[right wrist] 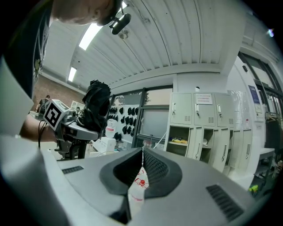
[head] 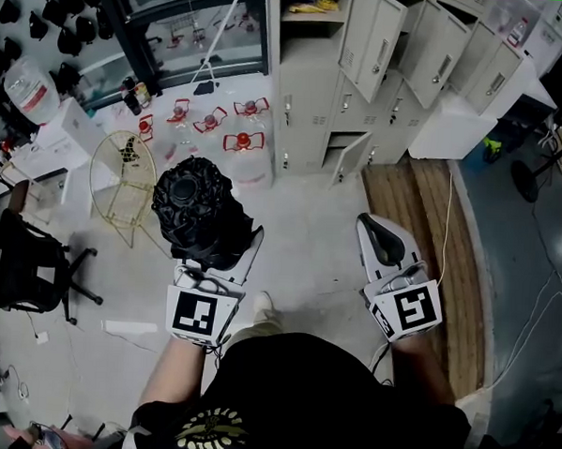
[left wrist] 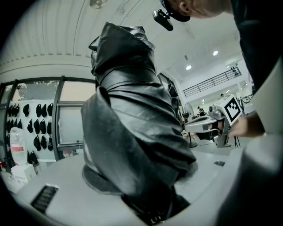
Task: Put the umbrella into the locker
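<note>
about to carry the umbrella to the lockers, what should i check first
1. Umbrella gripped by the left hand-held gripper: ok, jaws closed on it.
2. Umbrella folded up: ok.
3. Right hand-held gripper free for a door: ok, jaws together, nothing between.
4. A locker compartment standing open: ok.
5. Room in it for the umbrella: cannot tell; yellow things lie on its shelf.
</note>
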The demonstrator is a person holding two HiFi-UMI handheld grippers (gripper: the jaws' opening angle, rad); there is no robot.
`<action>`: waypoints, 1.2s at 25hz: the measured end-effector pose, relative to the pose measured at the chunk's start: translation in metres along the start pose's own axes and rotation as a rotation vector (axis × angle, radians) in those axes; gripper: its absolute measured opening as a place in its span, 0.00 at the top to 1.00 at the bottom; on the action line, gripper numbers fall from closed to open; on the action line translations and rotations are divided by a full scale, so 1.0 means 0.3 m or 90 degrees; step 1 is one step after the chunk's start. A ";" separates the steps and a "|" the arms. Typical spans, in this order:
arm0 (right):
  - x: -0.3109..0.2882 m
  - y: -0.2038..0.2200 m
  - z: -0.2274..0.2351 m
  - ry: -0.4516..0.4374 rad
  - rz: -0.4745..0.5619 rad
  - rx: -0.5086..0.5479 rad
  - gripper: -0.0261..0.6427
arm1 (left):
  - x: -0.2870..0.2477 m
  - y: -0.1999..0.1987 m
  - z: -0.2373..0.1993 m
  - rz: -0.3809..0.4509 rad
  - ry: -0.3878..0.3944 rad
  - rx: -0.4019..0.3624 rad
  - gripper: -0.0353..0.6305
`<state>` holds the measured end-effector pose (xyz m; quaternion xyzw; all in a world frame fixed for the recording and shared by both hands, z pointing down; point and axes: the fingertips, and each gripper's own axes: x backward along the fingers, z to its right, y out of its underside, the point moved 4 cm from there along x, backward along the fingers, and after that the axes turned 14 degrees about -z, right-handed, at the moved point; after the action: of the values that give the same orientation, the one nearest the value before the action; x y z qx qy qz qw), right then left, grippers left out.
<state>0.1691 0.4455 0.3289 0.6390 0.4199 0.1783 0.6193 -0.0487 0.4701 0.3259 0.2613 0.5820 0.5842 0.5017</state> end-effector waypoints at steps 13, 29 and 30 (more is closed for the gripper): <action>-0.200 -0.018 0.011 0.015 -0.013 -0.001 0.92 | -0.134 0.009 -0.159 0.011 0.009 -0.002 0.53; -0.446 -0.168 0.007 0.039 -0.015 0.003 0.92 | -0.268 -0.007 -0.414 0.001 0.044 0.006 0.53; -0.461 -0.174 0.006 0.039 -0.016 0.003 0.92 | -0.277 -0.007 -0.427 0.003 0.046 0.006 0.53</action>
<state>0.0732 0.3332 0.3200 0.6294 0.4471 0.1890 0.6069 -0.1322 0.3423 0.3231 0.2438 0.6017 0.5917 0.4780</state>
